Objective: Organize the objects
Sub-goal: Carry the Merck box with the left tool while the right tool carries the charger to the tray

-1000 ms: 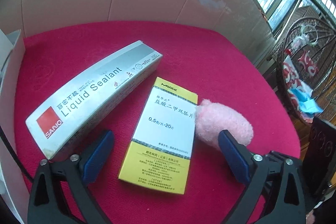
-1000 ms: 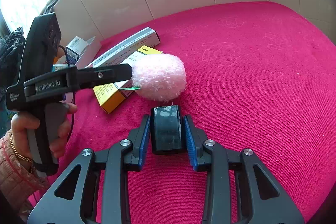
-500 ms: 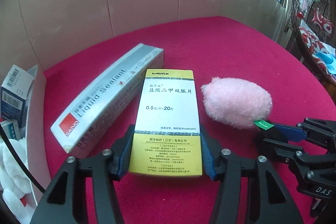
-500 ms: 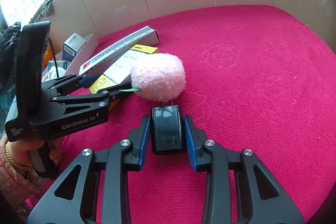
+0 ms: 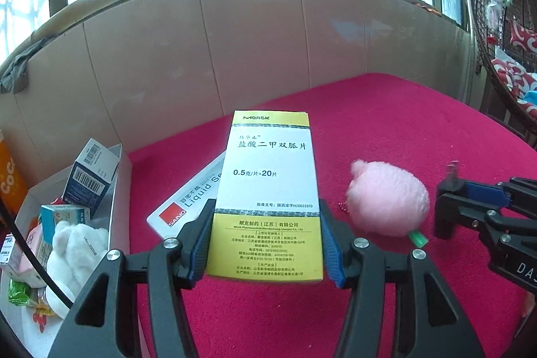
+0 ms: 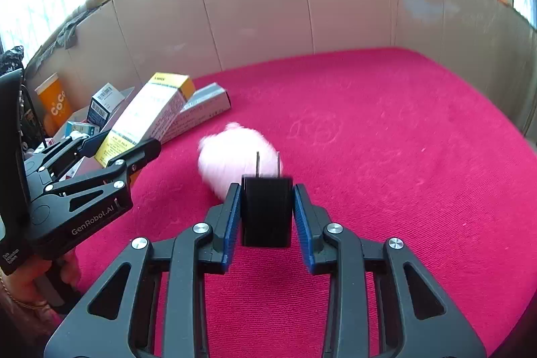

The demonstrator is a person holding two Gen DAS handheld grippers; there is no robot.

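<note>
Yellow-and-white medicine box (image 5: pixel 268 190) sits pinched in the left claw (image 5: pixel 266 244), lifted off the red surface (image 5: pixel 402 130); the right claw (image 6: pixel 266 217) pinches a black plug adapter (image 6: pixel 266 210) beside a pink pompom (image 6: pixel 231 156).

I count two hand-held grippers: the left hand-held gripper (image 5: pixel 266 245) and the right hand-held gripper (image 6: pixel 267 218). I see one yellow and white medicine box (image 5: pixel 270 190) and one long grey sealant box (image 5: pixel 191 202) at about 10 o'clock from it. I see one pink fluffy ball (image 5: pixel 387 202) at 3 o'clock from the medicine box. I see one black plug (image 6: pixel 266 210) with two metal prongs. At 9 o'clock I see one white bin (image 5: pixel 119 190) holding several small boxes; I cannot count them all.
</note>
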